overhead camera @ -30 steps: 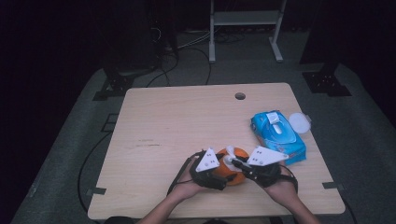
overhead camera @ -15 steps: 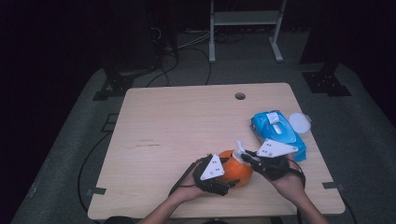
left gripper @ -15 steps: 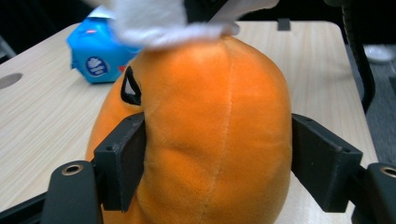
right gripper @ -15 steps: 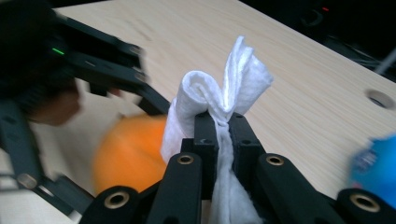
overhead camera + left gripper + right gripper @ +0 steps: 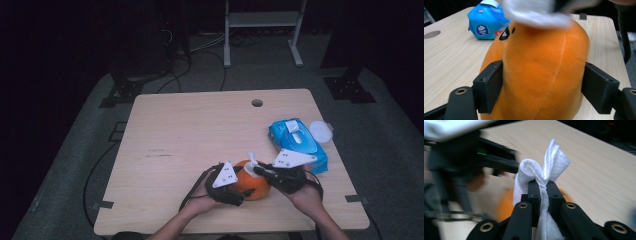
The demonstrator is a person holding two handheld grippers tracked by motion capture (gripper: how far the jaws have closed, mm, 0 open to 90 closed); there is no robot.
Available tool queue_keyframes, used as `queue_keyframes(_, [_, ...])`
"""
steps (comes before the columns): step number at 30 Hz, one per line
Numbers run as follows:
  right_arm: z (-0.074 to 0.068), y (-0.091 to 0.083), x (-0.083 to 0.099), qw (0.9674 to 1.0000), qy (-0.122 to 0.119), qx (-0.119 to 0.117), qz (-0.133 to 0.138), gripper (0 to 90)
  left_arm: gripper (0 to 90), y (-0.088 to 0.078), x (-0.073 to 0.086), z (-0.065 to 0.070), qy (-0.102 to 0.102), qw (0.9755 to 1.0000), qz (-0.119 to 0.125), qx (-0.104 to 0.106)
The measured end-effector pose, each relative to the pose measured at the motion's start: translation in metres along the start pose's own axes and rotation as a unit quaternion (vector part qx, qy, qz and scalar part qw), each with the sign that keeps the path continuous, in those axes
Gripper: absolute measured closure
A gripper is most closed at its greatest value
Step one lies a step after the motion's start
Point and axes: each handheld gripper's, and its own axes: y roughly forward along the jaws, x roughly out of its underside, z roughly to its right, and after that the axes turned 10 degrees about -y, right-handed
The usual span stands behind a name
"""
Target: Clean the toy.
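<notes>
Plush, soft and light: that is how the orange toy (image 5: pixel 536 72) reads, a rounded stuffed shape with stitched seams and a black printed mark near its top. It sits at the near edge of the table (image 5: pixel 200 130), right of centre, between the person's two hands. The left gripper (image 5: pixel 231 186) grasps it across the lower body, one black jaw on each flank, and in the left gripper view the fabric bulges slightly past the pads (image 5: pixel 491 85). I judge that the filling gives under pressure, so a hold around the widest part is safest; a pinch near the narrow top would likely slip off or fold the toy over. The pile should offer good friction, and nothing about it looks fragile.

Against the toy's top, the right gripper (image 5: pixel 260 169) is clenched on a white wipe (image 5: pixel 541 172), its jaws pressed together with the cloth bunched and twisted between them. The wipe looks thin, limp and probably damp, so it will drape and drag rather than push; gripping it by a gathered bunch, as here, leaves a loose fold free to rub the plush.

Farther right on the table lies a blue wipe pack (image 5: pixel 297 144), with a round white lid (image 5: pixel 320 131) just beside its far right corner.
</notes>
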Motion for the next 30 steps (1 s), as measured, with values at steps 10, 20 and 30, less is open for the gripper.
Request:
queue_keyframes(10, [0.001, 0.000, 0.000, 0.9995, -0.016, 0.026, 0.001, 83.0, 25.7, -0.007, 0.003, -0.021, -0.074, 0.9969, 0.020, 0.017])
queue_keyframes(20, [0.030, -0.005, 0.026, 0.9976, 0.034, 0.057, -0.023, 83.3, 25.0, -0.009, 0.004, -0.026, -0.101, 0.9945, 0.028, 0.003])
queue_keyframes(30, [-0.003, 0.002, -0.001, 0.9997, -0.013, 0.021, 0.000, 83.0, 22.2, -0.008, 0.003, -0.024, -0.106, 0.9938, 0.031, -0.008])
